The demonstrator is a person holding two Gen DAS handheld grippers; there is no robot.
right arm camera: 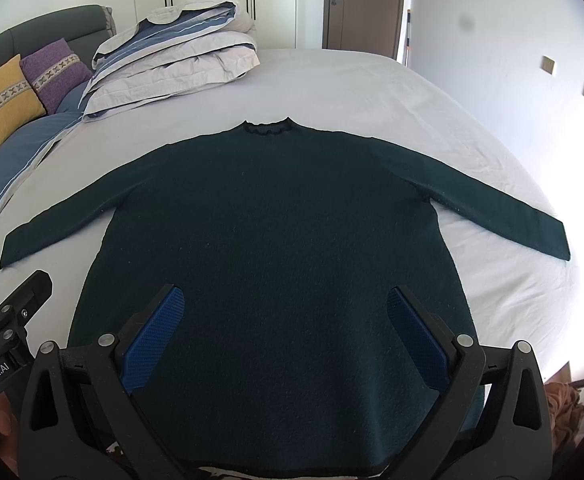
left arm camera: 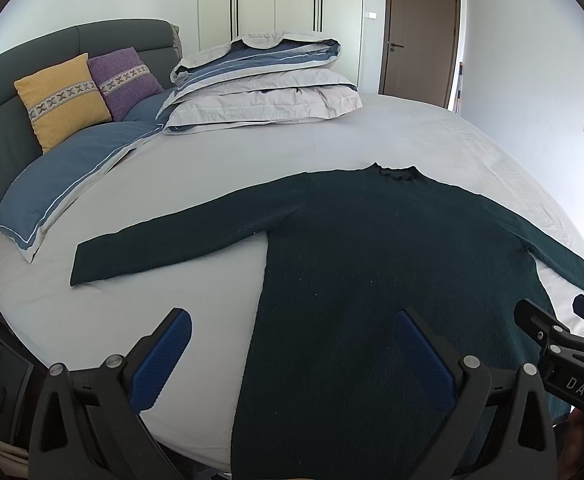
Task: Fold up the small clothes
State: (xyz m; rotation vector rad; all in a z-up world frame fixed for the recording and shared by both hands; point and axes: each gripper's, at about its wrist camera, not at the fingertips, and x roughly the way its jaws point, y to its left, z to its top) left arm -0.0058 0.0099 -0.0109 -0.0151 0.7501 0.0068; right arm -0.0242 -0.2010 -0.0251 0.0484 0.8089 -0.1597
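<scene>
A dark green long-sleeved sweater (left arm camera: 372, 264) (right arm camera: 275, 232) lies flat on the pale grey bed sheet (left arm camera: 251, 160) (right arm camera: 372, 92), sleeves spread out to both sides and collar at the far end. My left gripper (left arm camera: 296, 344) hovers open over the sweater's left hem edge, holding nothing. Over the middle of the lower body my right gripper (right arm camera: 285, 320) stands open, nothing between its blue pads. Each gripper shows at the other view's edge: the right gripper (left arm camera: 560, 328) in the left wrist view, the left gripper (right arm camera: 7, 292) in the right wrist view.
A folded duvet and pillows (left arm camera: 259, 80) (right arm camera: 171, 56) are stacked at the far left of the bed. Yellow (left arm camera: 61, 98) and purple (left arm camera: 125, 80) cushions lean on the dark headboard. A brown door (left arm camera: 420, 36) and white wardrobe stand behind. The bed's right edge meets the wall.
</scene>
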